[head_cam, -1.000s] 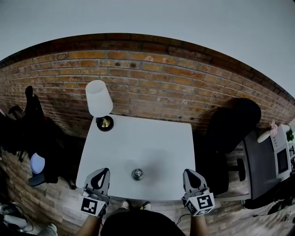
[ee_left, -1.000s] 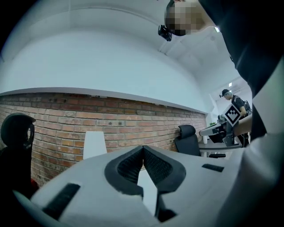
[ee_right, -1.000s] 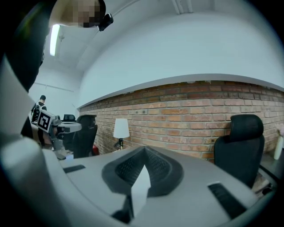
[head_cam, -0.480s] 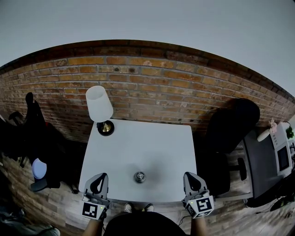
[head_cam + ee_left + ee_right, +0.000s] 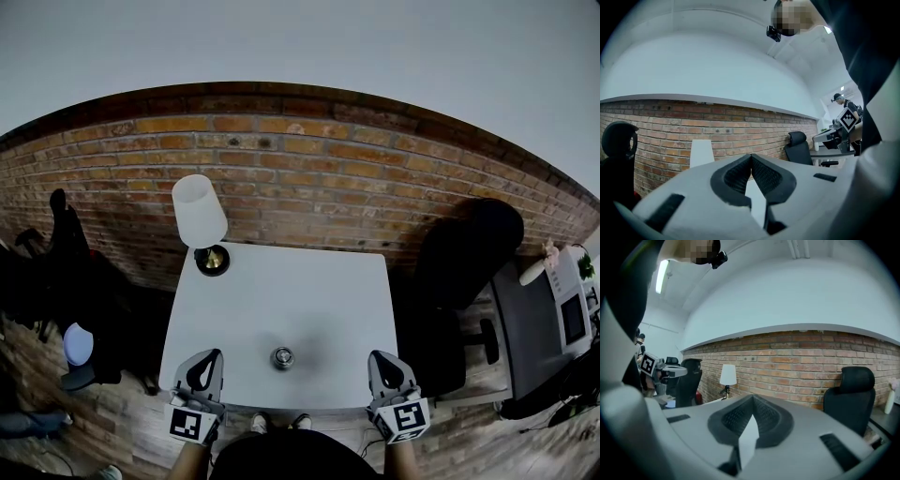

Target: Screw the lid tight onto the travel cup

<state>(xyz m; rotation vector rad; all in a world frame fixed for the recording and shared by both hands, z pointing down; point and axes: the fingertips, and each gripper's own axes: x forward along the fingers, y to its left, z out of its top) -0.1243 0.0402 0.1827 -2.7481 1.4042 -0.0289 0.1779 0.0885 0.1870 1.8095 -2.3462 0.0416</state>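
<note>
White table [image 5: 281,291] is seen from above, set against a brick wall [image 5: 309,187]. Travel cup [image 5: 282,356] is stood upright near the table's front edge and shows top-down as a small round metallic disc; how far the lid is seated cannot be told. Cup is placed between the two grippers, well apart from each and touched by neither.

Left gripper [image 5: 210,354] is held at the table's front left corner. Its jaws are clenched together, ribbed pads meeting at the tip, with nothing caught between them. Right gripper [image 5: 378,355] is held at the front right corner, jaws likewise pressed together and empty. Both are pointed roughly level toward the wall.

Lamp [image 5: 200,214], with white shade and brass-coloured base, is noted on the table's back left corner. Black office chair [image 5: 469,258] is noted just right of the table, against the wall. Grey desk [image 5: 534,328] carrying equipment is noted at the far right
</note>
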